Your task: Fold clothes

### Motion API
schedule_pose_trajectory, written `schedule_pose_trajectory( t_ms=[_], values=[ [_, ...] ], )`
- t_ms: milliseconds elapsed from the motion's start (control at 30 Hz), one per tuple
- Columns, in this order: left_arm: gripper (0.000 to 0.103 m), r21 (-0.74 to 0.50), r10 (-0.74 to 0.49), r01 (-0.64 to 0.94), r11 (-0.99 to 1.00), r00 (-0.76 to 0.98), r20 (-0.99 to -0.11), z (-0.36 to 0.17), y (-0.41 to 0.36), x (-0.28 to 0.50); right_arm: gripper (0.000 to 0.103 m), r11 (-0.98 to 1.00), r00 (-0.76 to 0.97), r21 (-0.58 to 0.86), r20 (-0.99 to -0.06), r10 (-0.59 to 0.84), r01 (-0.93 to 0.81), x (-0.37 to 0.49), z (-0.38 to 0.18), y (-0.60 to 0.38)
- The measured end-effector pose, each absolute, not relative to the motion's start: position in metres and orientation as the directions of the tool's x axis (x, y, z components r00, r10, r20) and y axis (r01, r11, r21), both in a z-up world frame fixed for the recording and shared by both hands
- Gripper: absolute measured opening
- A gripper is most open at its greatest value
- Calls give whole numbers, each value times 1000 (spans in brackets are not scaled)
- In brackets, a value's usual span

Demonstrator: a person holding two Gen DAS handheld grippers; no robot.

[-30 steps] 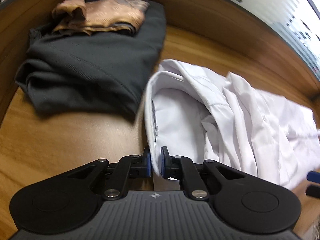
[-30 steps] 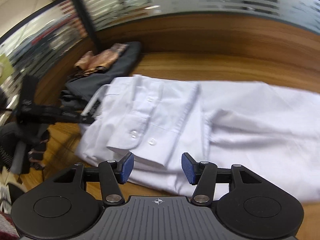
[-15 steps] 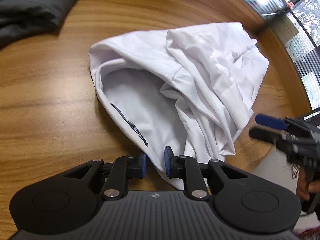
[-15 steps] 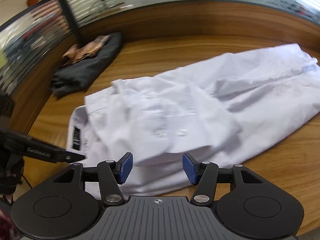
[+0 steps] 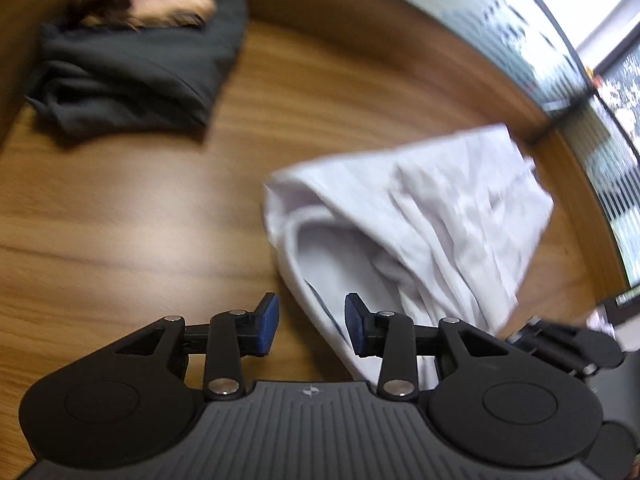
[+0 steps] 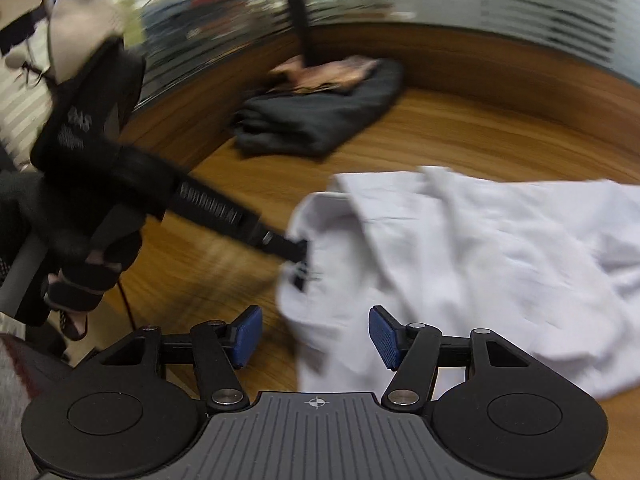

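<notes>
a wooden table [image 5: 120, 220] with a raised wooden rim fills both views, backed by frosted, striped glass panels [image 6: 540, 4]. at the far left of the table, against the rim, a folded dark garment [image 5: 132, 68] carries a folded brown patterned garment [image 5: 148, 4] on top. to the right, the white shirt [image 5: 432, 216] lies loosely bunched on the wood, well apart from the dark pile, its collar opening turned toward the left wrist camera.

both frames are smeared by motion; the brown cloth's pattern and the shirt's buttons cannot be made out, and the shirt's right end runs out of the right wrist view.

the left gripper [image 5: 312, 326] tilts down over the table, its blue pads spreading apart, with the shirt's near edge lying between them but pressed by neither. in the right wrist view its black body reaches in from the left, tip at the shirt's collar end, held by a gloved hand [image 6: 80, 280]. the right gripper [image 6: 316, 338] angles down over the shirt's near corner, pads standing apart, with cloth beneath them but not gripped.
</notes>
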State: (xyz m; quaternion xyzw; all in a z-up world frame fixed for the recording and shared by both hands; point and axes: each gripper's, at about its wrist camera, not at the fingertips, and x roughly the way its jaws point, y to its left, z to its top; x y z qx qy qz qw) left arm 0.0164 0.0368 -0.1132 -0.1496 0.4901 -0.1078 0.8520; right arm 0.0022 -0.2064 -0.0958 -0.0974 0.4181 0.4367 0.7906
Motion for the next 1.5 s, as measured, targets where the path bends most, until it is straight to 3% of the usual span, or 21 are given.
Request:
schedule_pose_trajectory(
  t_ms=[233, 267, 300, 333, 433, 1067, 1233, 1500],
  values=[
    [47, -324, -249, -34, 945, 567, -785, -99, 69, 9, 37, 553, 173, 216, -806, 566, -804, 23, -125, -155],
    [47, -322, -240, -45, 946, 571, -785, -99, 71, 7, 32, 548, 164, 210, -815, 556, -810, 22, -128, -151],
    [47, -320, -231, -58, 946, 574, -785, -99, 72, 5, 17, 549, 170, 193, -823, 542, -813, 22, -131, -147],
    [47, -321, -224, -71, 944, 577, -786, -101, 73, 2, 11, 550, 176, 189, -822, 542, -813, 22, -132, -148],
    [47, -333, -216, -107, 937, 571, -792, -106, 77, -5, 6, 566, 176, 223, -806, 565, -794, 27, -125, -156],
    [49, -351, -178, -168, 921, 619, -765, -103, 28, 12, 5, 549, 175, 568, -580, 795, -613, 104, -22, -286],
    [50, -349, -153, -195, 917, 636, -757, -95, -7, 24, 6, 508, 150, 654, -523, 839, -560, 142, -8, -333],
    [53, -296, -164, -98, 950, 649, -743, -83, -84, 49, 7, 443, 115, 772, -442, 890, -455, 201, -11, -411]
  ],
)
